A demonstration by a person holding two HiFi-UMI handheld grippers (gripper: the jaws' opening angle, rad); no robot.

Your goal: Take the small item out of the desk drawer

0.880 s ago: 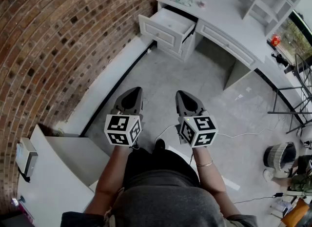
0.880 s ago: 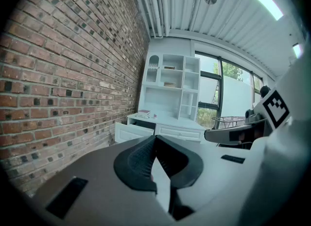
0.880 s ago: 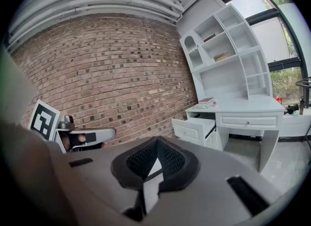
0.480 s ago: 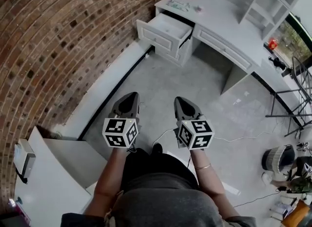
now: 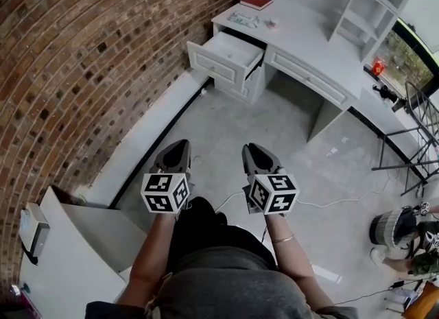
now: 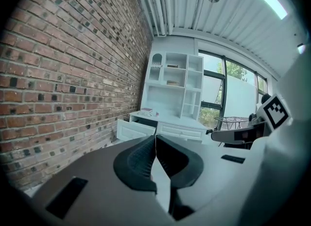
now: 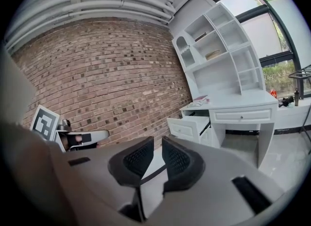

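The white desk (image 5: 309, 40) stands far ahead against the brick wall, with its left drawer (image 5: 230, 55) pulled open. From here the drawer's inside looks white; no item shows in it. The drawer also shows in the left gripper view (image 6: 133, 129) and the right gripper view (image 7: 187, 128). My left gripper (image 5: 180, 147) (image 6: 155, 137) is shut and empty, its tips touching. My right gripper (image 5: 252, 151) (image 7: 157, 142) stands open by a narrow gap with nothing in it. Both are held side by side at waist height over the floor, well short of the desk.
A red book (image 5: 256, 0) and small papers (image 5: 243, 18) lie on the desk top under a white shelf unit (image 5: 357, 2). The brick wall (image 5: 82, 71) runs along the left. A low white cabinet (image 5: 68, 256) is at lower left, a cable (image 5: 230, 197) on the floor, a basket (image 5: 389, 225) at right.
In the head view the desk and open drawer have slid lower and more of the shelf unit shows. Both grippers have drifted slightly down, still side by side, jaws unchanged.
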